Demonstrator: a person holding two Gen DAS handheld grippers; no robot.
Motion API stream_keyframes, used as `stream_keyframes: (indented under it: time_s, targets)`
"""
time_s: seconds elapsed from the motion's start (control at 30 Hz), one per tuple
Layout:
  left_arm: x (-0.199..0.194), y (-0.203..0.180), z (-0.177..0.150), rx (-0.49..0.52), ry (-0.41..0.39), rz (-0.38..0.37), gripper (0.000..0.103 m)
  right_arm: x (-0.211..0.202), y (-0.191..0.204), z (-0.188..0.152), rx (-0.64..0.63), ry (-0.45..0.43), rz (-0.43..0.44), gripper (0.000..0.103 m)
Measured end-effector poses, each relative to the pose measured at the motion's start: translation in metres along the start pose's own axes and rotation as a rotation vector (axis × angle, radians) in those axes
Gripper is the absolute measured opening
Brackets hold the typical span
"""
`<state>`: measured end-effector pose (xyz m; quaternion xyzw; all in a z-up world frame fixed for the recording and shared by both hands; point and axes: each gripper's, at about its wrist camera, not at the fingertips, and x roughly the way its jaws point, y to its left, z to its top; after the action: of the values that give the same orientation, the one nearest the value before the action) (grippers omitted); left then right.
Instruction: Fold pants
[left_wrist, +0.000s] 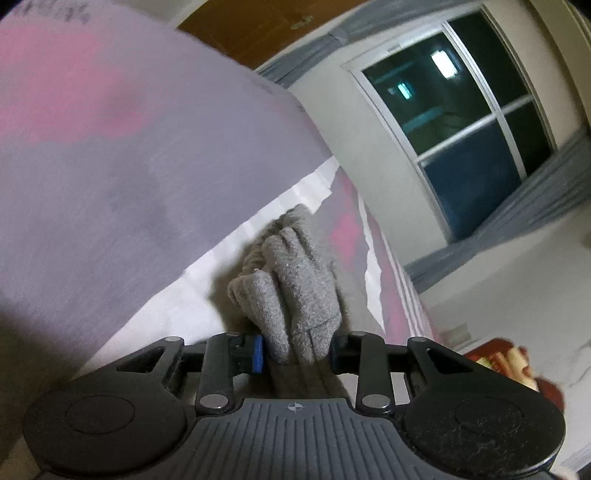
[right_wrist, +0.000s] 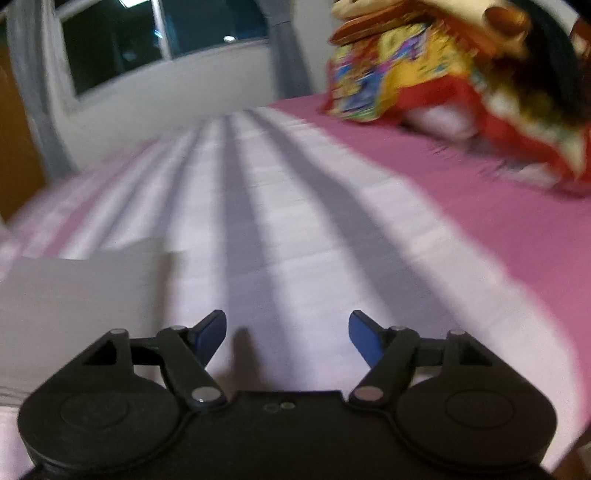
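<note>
The left gripper (left_wrist: 297, 350) has its jaws clamped on a bunched fold of the grey pants (left_wrist: 295, 280), which lie on the bed (left_wrist: 155, 317) by its far edge, toward the window (left_wrist: 458, 122). The right gripper (right_wrist: 287, 338) hangs with jaws wide apart and nothing between them, over the bed's striped cover (right_wrist: 295, 206).

Right tongs (right_wrist: 287, 334) gape empty over striped bedsheet (right_wrist: 295, 221).

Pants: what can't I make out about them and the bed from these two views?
- Pants, left wrist view: only the bunch between the left gripper fingers shows; the rest hidden below.
- Right wrist view: no pants visible; bed sheet and colourful fabric motion-blurred.
</note>
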<state>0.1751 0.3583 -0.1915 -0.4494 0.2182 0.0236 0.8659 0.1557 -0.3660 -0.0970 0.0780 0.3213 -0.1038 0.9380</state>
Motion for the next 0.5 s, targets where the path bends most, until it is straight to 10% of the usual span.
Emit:
stream_keyframes:
  time_s: [0.13,0.5]
  targets:
    - [-0.015,-0.032,0.004,0.090,-0.022,0.019,0.032,0.020,-0.012,-0.003,-0.079,0.040,-0.058,0.101]
    - [-0.027,-0.181,-0.025,0.403,0.002,-0.135,0.032,0.019,-0.010,-0.007,-0.045,0.036,-0.076,0.103]
